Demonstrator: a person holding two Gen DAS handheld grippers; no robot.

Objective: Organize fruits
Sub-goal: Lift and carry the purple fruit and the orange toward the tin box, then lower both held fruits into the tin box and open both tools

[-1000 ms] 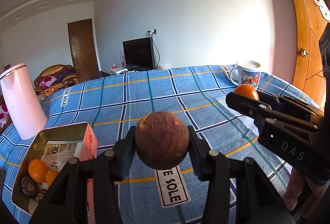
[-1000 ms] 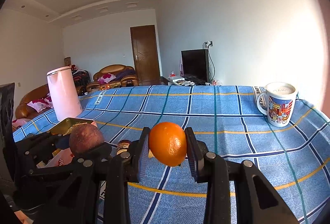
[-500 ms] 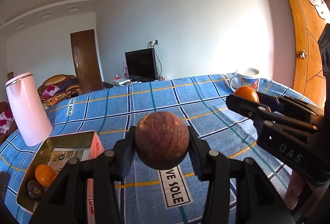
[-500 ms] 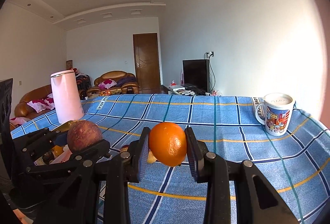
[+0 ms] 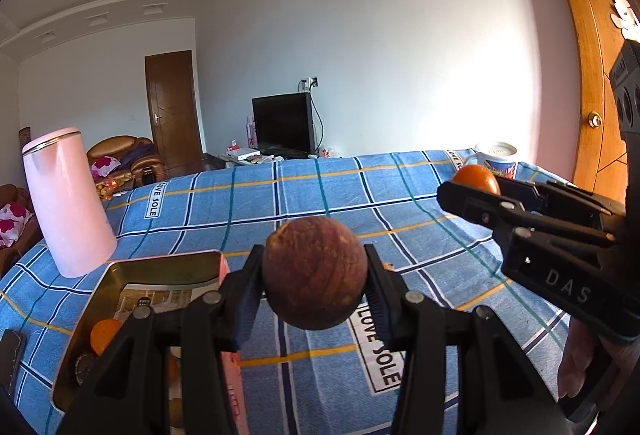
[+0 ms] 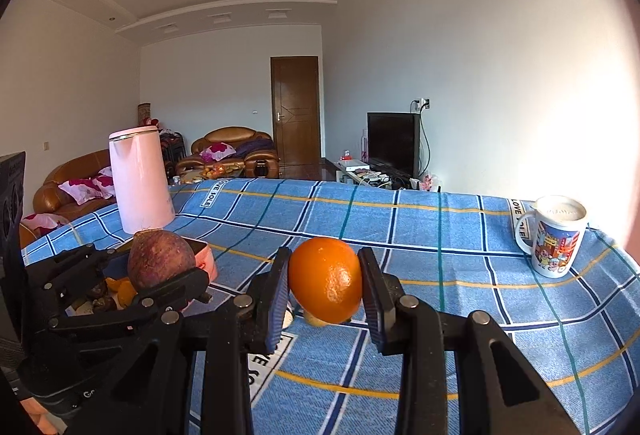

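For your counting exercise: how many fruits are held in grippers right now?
2: a brown-purple fruit in the left gripper, an orange in the right gripper. More fruit lies in the tin.

Brown-purple mottled fruit (image 5: 315,273); orange orange (image 6: 325,281); blue plaid cloth (image 6: 460,247) w/ yellow lines; pink kettle (image 6: 138,181); cartoon-print mug (image 6: 558,235).

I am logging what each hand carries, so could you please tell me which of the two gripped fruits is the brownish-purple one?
It is the round fruit in the left gripper; the right gripper holds a bright orange.
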